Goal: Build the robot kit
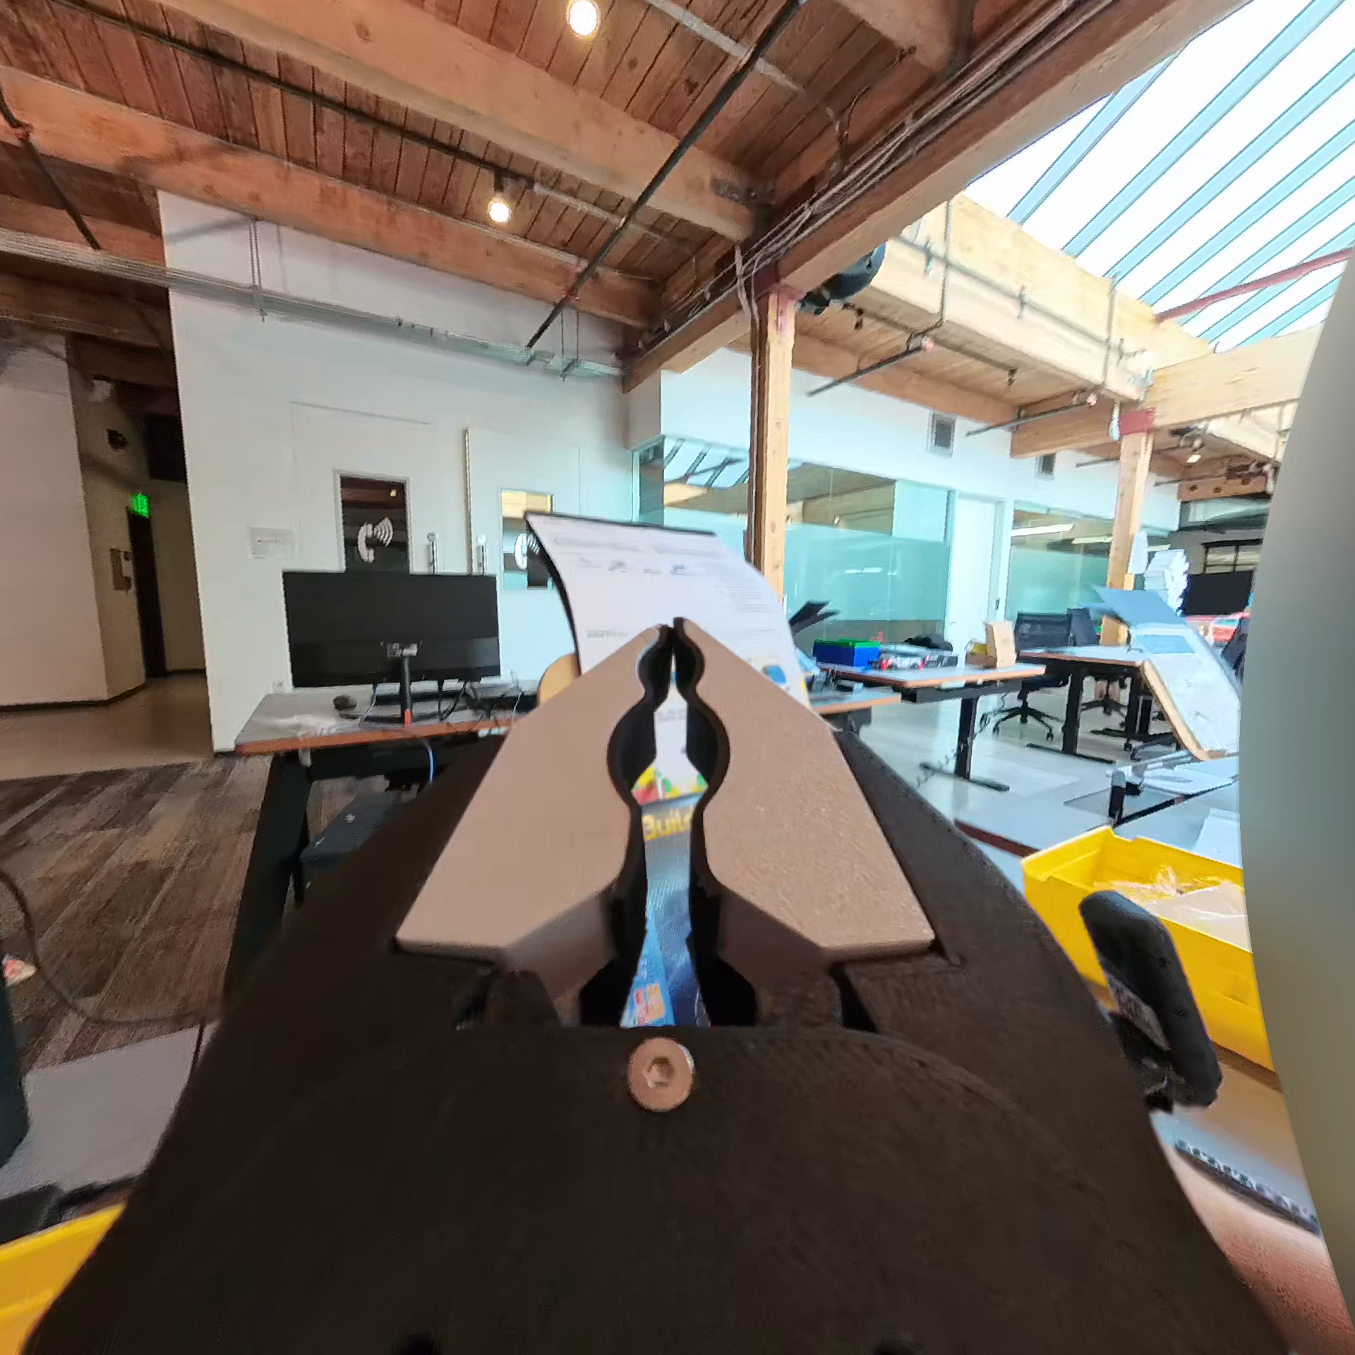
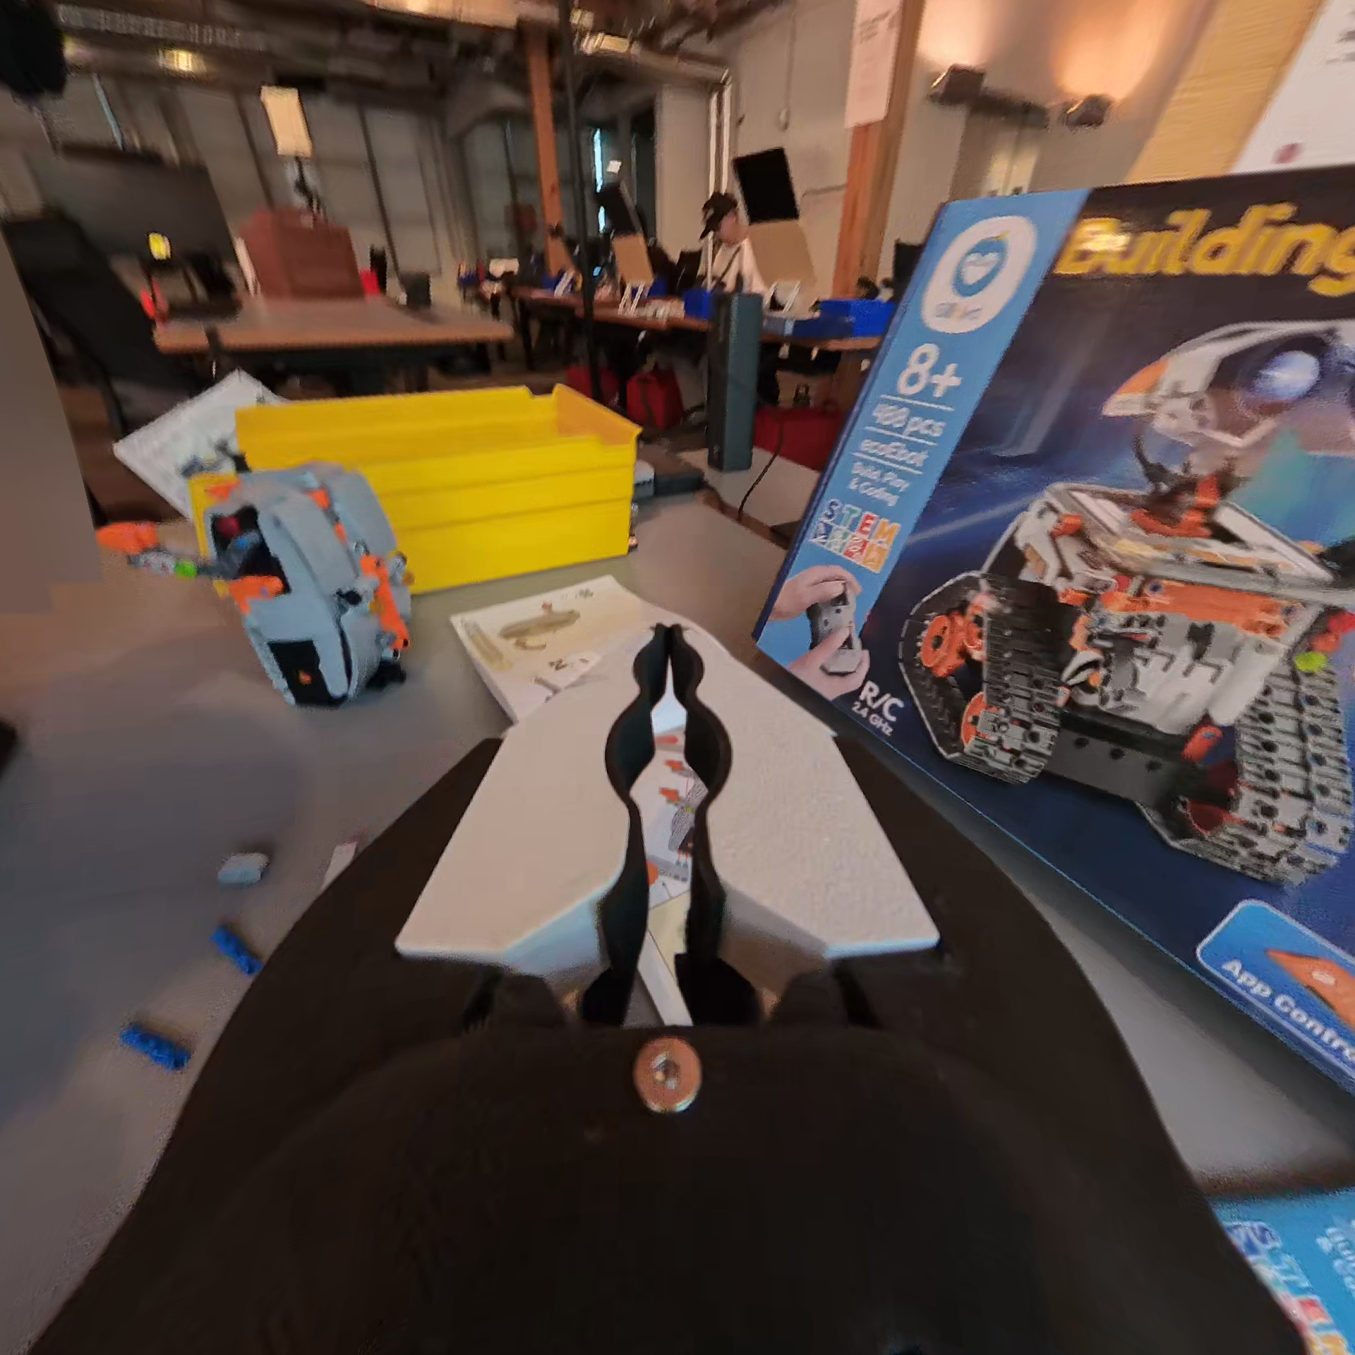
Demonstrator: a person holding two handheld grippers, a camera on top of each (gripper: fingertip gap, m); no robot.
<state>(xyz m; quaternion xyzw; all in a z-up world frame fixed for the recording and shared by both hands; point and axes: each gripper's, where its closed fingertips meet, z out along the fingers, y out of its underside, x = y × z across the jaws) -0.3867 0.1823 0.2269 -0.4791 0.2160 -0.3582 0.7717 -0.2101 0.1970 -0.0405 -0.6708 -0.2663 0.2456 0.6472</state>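
Note:
My left gripper (image 1: 673, 632) is raised and tilted up, its jaws closed on a printed booklet (image 1: 652, 579) whose white page curls up beyond the tips. The booklet's blue cover shows through the gap between the fingers. My right gripper (image 2: 669, 636) is shut, low over the grey table (image 2: 147, 733), with its tips at an open instruction booklet (image 2: 542, 645); I cannot tell if it pinches a page. A large blue toy box (image 2: 1100, 586) picturing a tracked robot leans just to its right. A partly built grey and orange brick model (image 2: 308, 579) stands to its left.
Stacked yellow bins (image 2: 440, 469) stand behind the model. Loose blue bricks (image 2: 234, 949) and a grey piece (image 2: 242, 869) lie at the front left. In the left wrist view a yellow bin (image 1: 1144, 916) is at the right and a monitor (image 1: 388, 627) on a desk behind. A person (image 2: 726, 249) sits far back. About 30 centimeters separates my left fingertips from my right. The grey piece (image 2: 242, 869) is closer to my right gripper, around 20 centimeters from its tips; the left tips are 40 centimeters off.

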